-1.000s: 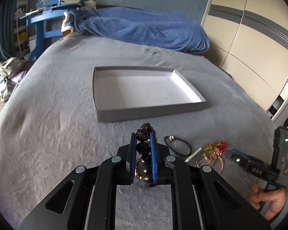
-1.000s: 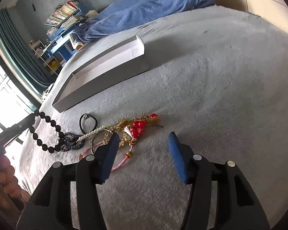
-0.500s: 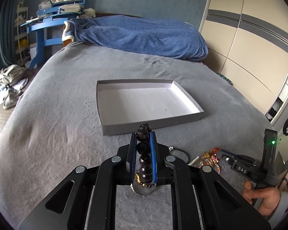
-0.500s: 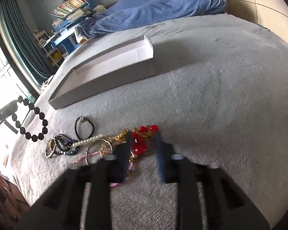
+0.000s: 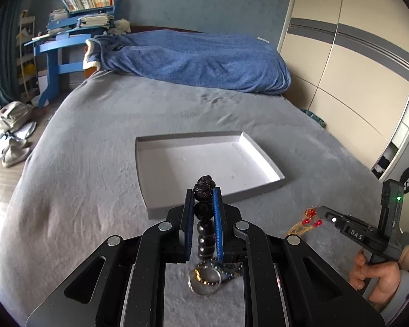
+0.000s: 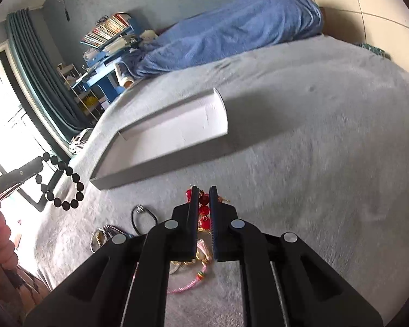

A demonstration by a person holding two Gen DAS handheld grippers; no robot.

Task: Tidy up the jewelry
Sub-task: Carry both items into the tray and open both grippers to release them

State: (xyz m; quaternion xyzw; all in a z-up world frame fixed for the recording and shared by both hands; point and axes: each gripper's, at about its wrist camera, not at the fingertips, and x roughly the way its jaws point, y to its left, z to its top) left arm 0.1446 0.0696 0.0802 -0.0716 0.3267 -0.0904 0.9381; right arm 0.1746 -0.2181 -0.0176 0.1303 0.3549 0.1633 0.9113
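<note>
My left gripper (image 5: 203,190) is shut on a dark bead bracelet (image 5: 203,212) and holds it above the grey bed, just short of the shallow white tray (image 5: 150,207). The bracelet hangs in a loop in the right wrist view (image 6: 68,190). My right gripper (image 6: 203,189) is shut on a red-bead and gold piece (image 6: 203,209), low over the jewelry pile; it also shows in the left wrist view (image 5: 310,218). The tray (image 6: 161,163) lies beyond it.
On the bed near the right gripper lie a black cord loop (image 6: 143,215), metal bangles (image 6: 103,238) and a pink cord bracelet (image 6: 188,286). A blue blanket (image 5: 193,60) lies at the far end. A wardrobe (image 5: 354,68) stands to the right.
My right gripper went from open to shut on the red-bead piece. My left gripper rose with the bead bracelet and moved toward the tray.
</note>
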